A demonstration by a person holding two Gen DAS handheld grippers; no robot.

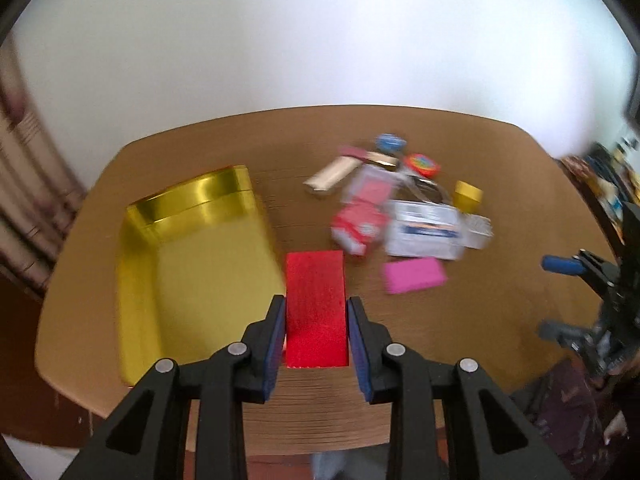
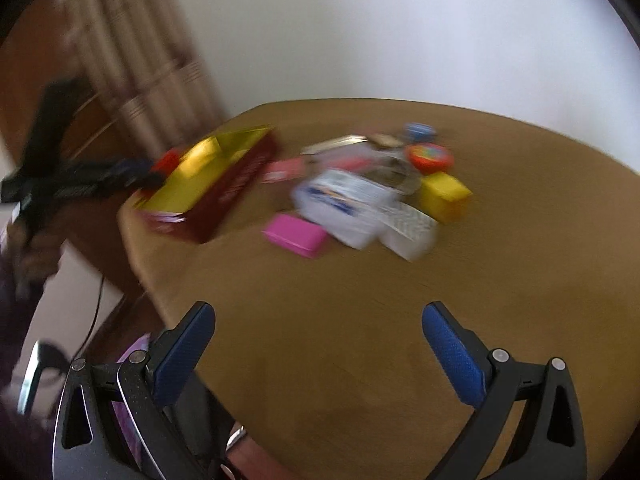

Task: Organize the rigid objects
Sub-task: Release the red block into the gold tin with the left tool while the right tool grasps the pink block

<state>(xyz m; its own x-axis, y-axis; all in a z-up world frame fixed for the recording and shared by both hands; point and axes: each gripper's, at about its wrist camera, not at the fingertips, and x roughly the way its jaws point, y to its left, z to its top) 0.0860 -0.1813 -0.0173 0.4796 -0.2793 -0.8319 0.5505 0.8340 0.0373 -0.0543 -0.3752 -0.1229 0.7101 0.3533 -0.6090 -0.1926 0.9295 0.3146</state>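
Blue bumpy pads of the left gripper (image 1: 316, 332) squeeze a flat, sparkly red box (image 1: 316, 304) above the brown wooden table (image 1: 480, 320), beside the shiny gold tray (image 1: 192, 272). Right gripper (image 2: 318, 344) gapes wide, holding nothing, near a smooth pink box (image 2: 296, 235).

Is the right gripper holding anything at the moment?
No: in the right wrist view the right gripper has its jaws spread wide over bare table, with nothing between them.
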